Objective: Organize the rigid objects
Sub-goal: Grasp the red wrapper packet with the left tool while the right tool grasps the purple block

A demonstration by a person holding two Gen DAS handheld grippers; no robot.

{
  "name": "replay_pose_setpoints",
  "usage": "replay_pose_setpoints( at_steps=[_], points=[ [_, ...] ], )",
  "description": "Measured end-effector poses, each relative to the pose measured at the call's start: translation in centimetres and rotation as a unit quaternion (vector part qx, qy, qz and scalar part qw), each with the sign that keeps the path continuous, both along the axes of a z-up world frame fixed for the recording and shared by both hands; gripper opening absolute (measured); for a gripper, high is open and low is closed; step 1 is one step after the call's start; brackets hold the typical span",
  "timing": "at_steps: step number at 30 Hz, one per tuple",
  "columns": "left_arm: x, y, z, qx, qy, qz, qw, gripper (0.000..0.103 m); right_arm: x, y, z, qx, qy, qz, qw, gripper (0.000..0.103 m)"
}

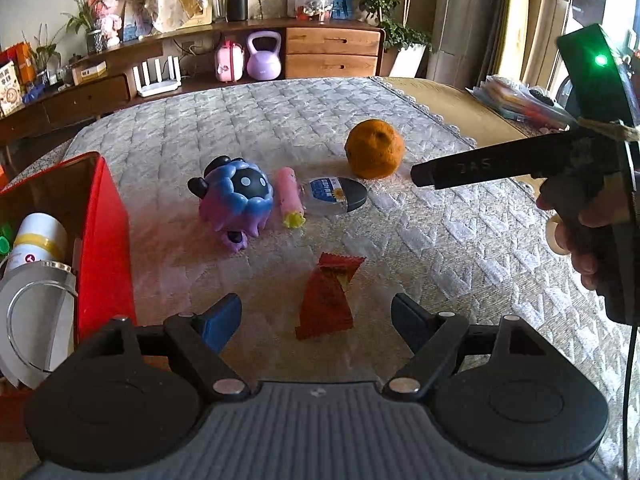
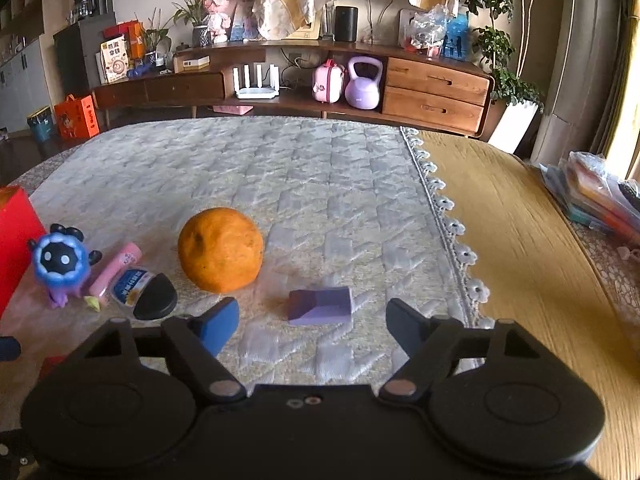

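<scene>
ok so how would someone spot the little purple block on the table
Start at the quilted white cloth covering the table, then find the orange. The purple block lies just right of it and nearer the camera, alone: the only flat-faced, angular piece, while the rest are rounded.

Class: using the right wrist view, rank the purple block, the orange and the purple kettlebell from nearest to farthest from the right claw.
1. Purple block: on the quilt, just ahead, between the right claw's open jaws.
2. Orange: further along, to the left.
3. Purple kettlebell: on the far shelf.
</scene>
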State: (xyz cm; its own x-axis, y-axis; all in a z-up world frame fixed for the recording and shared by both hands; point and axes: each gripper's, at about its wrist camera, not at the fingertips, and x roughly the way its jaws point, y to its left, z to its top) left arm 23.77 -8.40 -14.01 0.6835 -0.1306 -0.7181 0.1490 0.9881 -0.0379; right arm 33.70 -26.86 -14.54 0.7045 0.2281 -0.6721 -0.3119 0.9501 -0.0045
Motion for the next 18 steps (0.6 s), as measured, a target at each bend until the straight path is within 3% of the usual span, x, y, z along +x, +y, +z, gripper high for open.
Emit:
replay_pose_setpoints(
  at_steps=[4, 6, 11, 13, 18],
  points=[
    [0.14, -0.27, -0.28, 0.007, 0.001, -0.007, 1.0000, 0.062, 0.18, 0.04, -0.39, 0.000, 0.002, -0.002, 1.000, 0.069],
    [0.06, -0.34, -0.31, 0.009, -0.003, -0.009, 0.9999, 0.058, 0.20, -0.01, -0.59, 0.001, 0.006, -0.005, 1.000, 0.058],
    [0.01, -0.52, -0.23, 0.013, -0.008, -0.013, 0.9998, 0.038, 0.04, -0.01, -0.66, 0.006, 0.001, -0.007, 1.000, 0.046],
    [0.09, -0.45, -0.17, 0.008, -0.008, -0.011, 0.9999, 0.034, -0.02, 0.02, -0.55, 0.006, 0.000, -0.008, 1.000, 0.036],
    [0.38, -0.32, 0.04, 0.004, -0.008, -0.008, 0.9999, 0.025, -0.55, 0.05, -0.28, 0.012, 0.001, -0.009, 1.000, 0.035]
  ],
)
